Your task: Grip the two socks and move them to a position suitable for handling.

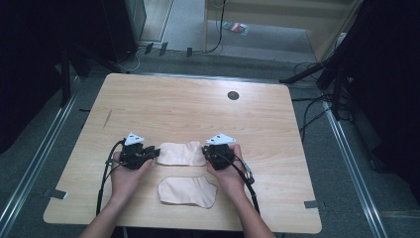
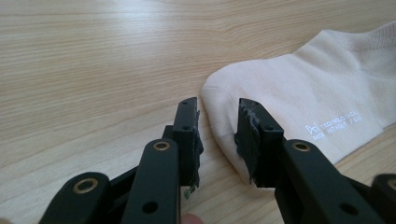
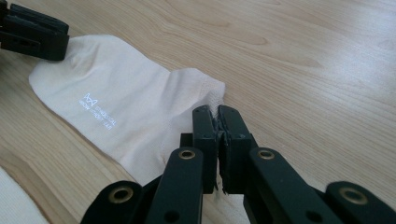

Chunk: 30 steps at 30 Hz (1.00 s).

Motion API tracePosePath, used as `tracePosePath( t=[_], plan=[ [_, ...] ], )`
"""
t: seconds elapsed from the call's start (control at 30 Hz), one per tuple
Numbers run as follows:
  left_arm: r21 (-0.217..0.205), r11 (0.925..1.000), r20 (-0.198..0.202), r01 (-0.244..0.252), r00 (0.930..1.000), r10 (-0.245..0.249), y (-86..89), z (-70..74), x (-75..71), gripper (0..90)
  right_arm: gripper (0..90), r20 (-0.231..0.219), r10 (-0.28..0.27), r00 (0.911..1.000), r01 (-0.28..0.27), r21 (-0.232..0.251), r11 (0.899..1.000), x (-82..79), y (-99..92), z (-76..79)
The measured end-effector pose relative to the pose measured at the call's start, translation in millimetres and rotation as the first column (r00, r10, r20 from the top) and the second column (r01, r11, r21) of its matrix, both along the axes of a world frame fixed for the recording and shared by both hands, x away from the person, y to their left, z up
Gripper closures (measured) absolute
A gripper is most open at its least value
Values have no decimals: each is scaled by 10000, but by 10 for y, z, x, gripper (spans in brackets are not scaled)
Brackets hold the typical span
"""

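Looking down from the high view, I see a pale wooden bench [image 1: 188,104] with two cream ankle socks on it. The far sock [image 1: 181,153] lies flat with its long axis running left to right, stretched between my two hands. Its rounded toe end points left and its ribbed cuff end points right.

My left hand-held gripper [image 2: 218,126] sits at the toe end. Its jaws stand apart, with the tip of the toe lying in the gap between them; the pads do not press on the cloth. Small white lettering is printed on the sock near that end.

My right hand-held gripper [image 3: 217,122] is at the cuff end, with its jaws drawn together. The ribbed edge of the cuff runs right up to the closed jaws, so I take it to be clamped on the cloth there. In the right gripper view, the sock stretches away toward the upper left, where the other gripper's black jaws meet its toe.

The second sock [image 1: 188,191] lies nearer to me, just beside the first and roughly parallel to it, between my forearms. It is apart from both grippers. A small dark round hole [image 1: 233,95] sits on the far side of the bench.
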<state>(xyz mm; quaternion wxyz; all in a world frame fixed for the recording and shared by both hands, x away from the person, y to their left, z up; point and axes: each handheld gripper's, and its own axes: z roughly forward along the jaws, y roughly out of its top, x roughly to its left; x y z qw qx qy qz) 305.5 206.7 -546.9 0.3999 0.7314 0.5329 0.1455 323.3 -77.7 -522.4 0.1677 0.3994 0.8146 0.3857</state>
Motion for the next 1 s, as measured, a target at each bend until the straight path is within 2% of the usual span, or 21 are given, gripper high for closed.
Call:
tracePosePath(
  t=[0.1, 0.17, 0.23, 0.27, 0.33, 0.4, 0.47, 0.5, 0.53, 0.57, 0.6, 0.63, 0.67, 0.7, 0.73, 0.77, 0.8, 0.83, 0.87, 0.93, 1.0],
  plan=[
    [-124, 9999, -52, 71, 10000, -72, -24, 1, 6, 703, 872, 11, 38, 10000, -38, -20, 10000, -2, -4, 9],
    [191, 9995, -218, 249, 9995, -245, -51, -6, 18, 742, 873, 30, 48, 10000, -48, -41, 10000, -5, -11, 11],
    [328, 9990, -194, 291, 9994, -285, -70, -10, 17, 781, 873, 30, 50, 10000, -49, -56, 10000, -5, -16, 9],
    [602, 9971, -130, 461, 9989, -454, -102, 0, 9, 870, 875, 25, 32, 10000, -32, -75, 10000, -7, -24, 6],
    [754, 9961, -60, 462, 9989, -458, -116, 4, 6, 881, 876, 25, -12, 10000, 12, -121, 9999, -11, -30, 7],
    [854, 9953, -35, 453, 9990, -452, -113, 7, 0, 890, 881, 43, -172, 9998, 172, -134, 9998, -8, -60, 11],
    [989, 9949, 58, 199, 9998, -206, -76, 11, -13, 899, 891, 18, -726, 9974, 726, -119, 9973, 9, -147, 28],
    [989, 9949, 58, 199, 9998, -206, -76, 11, -13, 900, 891, 18, -726, 9974, 726, -119, 9973, 9, -147, 28],
    [871, 9962, 85, 36, 10000, -44, -38, 5, -17, 900, 895, 31, -1080, 9941, 1080, -207, 9939, 16, -216, 29],
    [871, 9962, 85, 36, 10000, -44, -38, 5, -17, 900, 895, 31, -1080, 9941, 1080, -207, 9939, 16, -216, 29],
    [502, 9984, 51, 259, 9996, -262, -37, 0, -19, 900, 896, -110, -1285, 9917, 1282, -219, 9915, 15, -259, 6],
    [502, 9984, 51, 259, 9996, -262, -37, 0, -19, 900, 895, -71, -1401, 9901, 1398, -305, 9897, 13, -267, -12],
    [256, 9963, 175, 816, 9965, -821, -92, 7, -36, 896, 893, 0, -1527, 9883, 1526, -309, 9878, 7, -271, -31],
    [256, 9963, 175, 816, 9965, -821, -92, 7, -36, 889, 893, 0, -1527, 9883, 1526, -309, 9878, 7, -271, -31],
    [59, 9942, 457, 1071, 9932, -1072, -152, 29, -64, 871, 881, -92, -1215, 9926, 1215, -6, 9926, -9, -275, -59],
    [59, 9942, 457, 1071, 9932, -1072, -152, 29, -64, 830, 881, -92, -1215, 9926, 1215, -6, 9926, -9, -275, -59],
    [-220, 9946, 645, 1017, 9929, -1001, -170, 55, -66, 728, 838, -264, -683, 9973, 691, 281, 9972, -13, -279, -69],
    [-220, 9946, 645, 1017, 9929, -1001, -170, 55, -66, 628, 838, -264, -683, 9973, 691, 281, 9972, -13, -279, -69],
    [-552, 9938, 624, 962, 9937, -927, -145, 78, -63, 607, 688, -67, -753, 9971, 755, 204, 9969, -31, -285, -49],
    [-684, 9937, 683, 893, 9941, -846, -126, 89, -66, 594, 659, -68, -831, 9965, 833, 260, 9962, -33, -298, -33],
    [-850, 9934, 554, 764, 9959, -719, -100, 93, -62, 578, 636, -221, -948, 9953, 962, 728, 9927, -37, -381, 14]
  ],
)
